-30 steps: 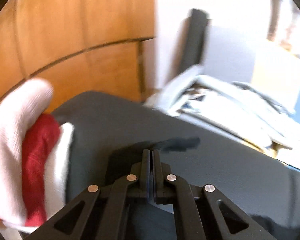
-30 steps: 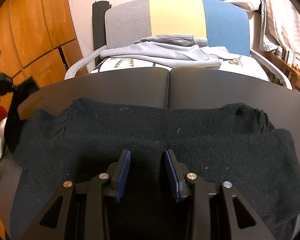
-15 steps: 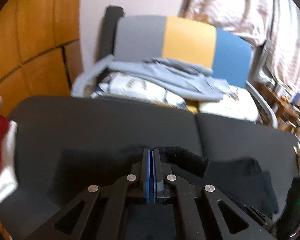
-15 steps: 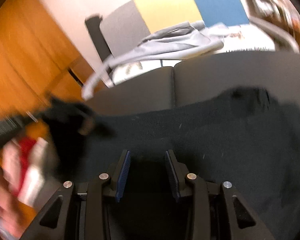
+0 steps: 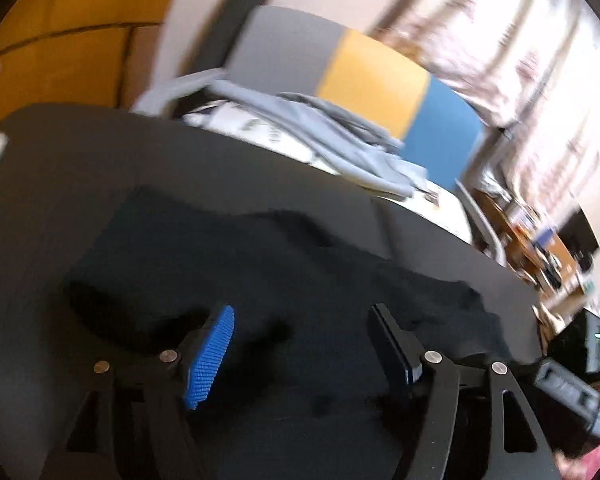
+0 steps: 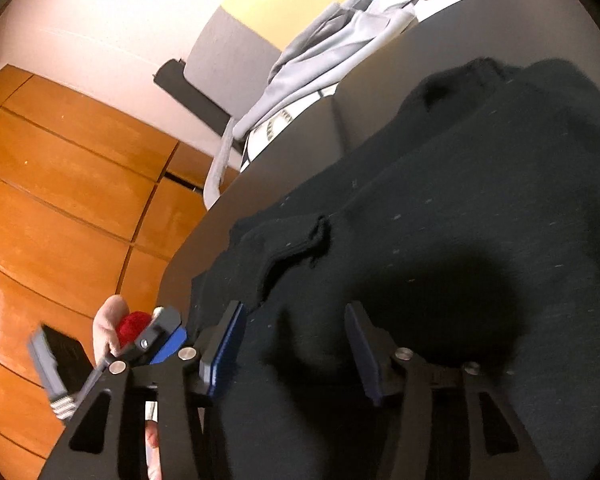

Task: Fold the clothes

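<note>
A black knit sweater [image 5: 300, 264] lies spread on the dark table [image 5: 80, 152]. One sleeve is laid across its body, and the cuff [image 6: 318, 236] shows in the right wrist view. My left gripper [image 5: 300, 344] hovers just over the sweater. Its jaws are opening, and nothing is between the blue pads [image 5: 210, 356]. My right gripper [image 6: 296, 344] is tilted over the same sweater [image 6: 460, 200], near its left side. Its jaws are also opening, with only cloth beneath them. At the lower left of that view there is a blue pad [image 6: 172, 342] of the left gripper and a person's hand [image 6: 108, 320].
Behind the table [image 6: 284, 152] stands a chair [image 5: 376, 80] with a grey, yellow and blue back. A pale grey garment [image 5: 328, 136] is heaped on its seat. Wooden wall panels [image 6: 60, 184] run along the left. Cluttered shelves [image 5: 540, 236] are at the far right.
The left gripper swung right and down with the black sleeve. It then opened from fully shut and left the sleeve on the sweater. The right gripper rolled and its jaws widened.
</note>
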The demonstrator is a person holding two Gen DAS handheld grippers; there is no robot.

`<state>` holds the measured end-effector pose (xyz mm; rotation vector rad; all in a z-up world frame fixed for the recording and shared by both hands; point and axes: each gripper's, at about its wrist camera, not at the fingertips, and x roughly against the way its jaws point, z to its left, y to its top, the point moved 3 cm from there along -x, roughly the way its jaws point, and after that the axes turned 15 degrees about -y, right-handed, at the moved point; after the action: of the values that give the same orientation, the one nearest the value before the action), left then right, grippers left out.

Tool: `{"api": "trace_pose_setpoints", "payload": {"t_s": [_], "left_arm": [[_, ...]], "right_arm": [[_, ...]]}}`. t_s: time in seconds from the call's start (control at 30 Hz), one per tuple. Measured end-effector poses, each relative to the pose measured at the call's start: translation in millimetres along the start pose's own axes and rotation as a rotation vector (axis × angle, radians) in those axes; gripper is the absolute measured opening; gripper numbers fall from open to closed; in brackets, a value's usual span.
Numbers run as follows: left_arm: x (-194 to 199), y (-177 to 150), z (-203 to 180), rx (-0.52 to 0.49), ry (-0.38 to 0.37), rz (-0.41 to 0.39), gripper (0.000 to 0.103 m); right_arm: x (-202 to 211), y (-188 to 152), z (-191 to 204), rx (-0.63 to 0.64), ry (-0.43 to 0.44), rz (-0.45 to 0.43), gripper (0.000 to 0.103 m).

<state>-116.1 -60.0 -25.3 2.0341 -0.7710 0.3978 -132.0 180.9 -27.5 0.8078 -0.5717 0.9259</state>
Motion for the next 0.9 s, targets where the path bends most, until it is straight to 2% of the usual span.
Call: {"api": "trace_pose_setpoints", "payload": {"t_s": [0.07,0.1,0.13,0.3,0.43,0.47,0.5,0.53,0.57,0.6,0.7,0.9], "left_arm": [[1,-6,21,0.023,0.026,0.024,0.05],[1,-9,29,0.035,0.034,0.035,0.037],[0,-12,35,0.048,0.036,0.045,0.036],[2,-21,48,0.054,0.011,0.034,0.036],[4,-25,46,0.016,0.0,0.029,0.043],[4,-26,47,0.02,-0.006,0.028,0.043],[5,-27,48,0.023,-0.012,0.028,0.045],[6,-27,48,0.029,-0.018,0.028,0.046],[6,-25,49,0.039,-0.024,0.031,0.046],[7,-23,50,0.051,-0.03,0.034,0.046],[7,-15,54,0.082,-0.053,0.036,0.049],[5,-6,62,0.081,-0.017,0.019,0.054]], "right_arm": [[-7,0,7,0.004,0.004,0.009,0.053],[-10,2,8,-0.006,0.005,0.011,0.053],[-13,4,9,-0.018,0.007,0.012,0.053],[-32,20,12,-0.107,0.017,0.027,0.053],[-50,36,17,-0.177,0.027,0.028,0.053],[-52,40,20,-0.174,0.021,0.016,0.046],[-54,44,24,-0.171,0.015,0.004,0.024],[-56,47,28,-0.168,0.01,-0.008,0.013],[-58,49,31,-0.17,0.015,-0.001,0.008],[-57,51,35,-0.176,0.027,0.001,0.006],[-35,55,51,-0.145,0.083,-0.064,0.005],[32,63,59,-0.114,0.152,-0.225,0.003]]}}
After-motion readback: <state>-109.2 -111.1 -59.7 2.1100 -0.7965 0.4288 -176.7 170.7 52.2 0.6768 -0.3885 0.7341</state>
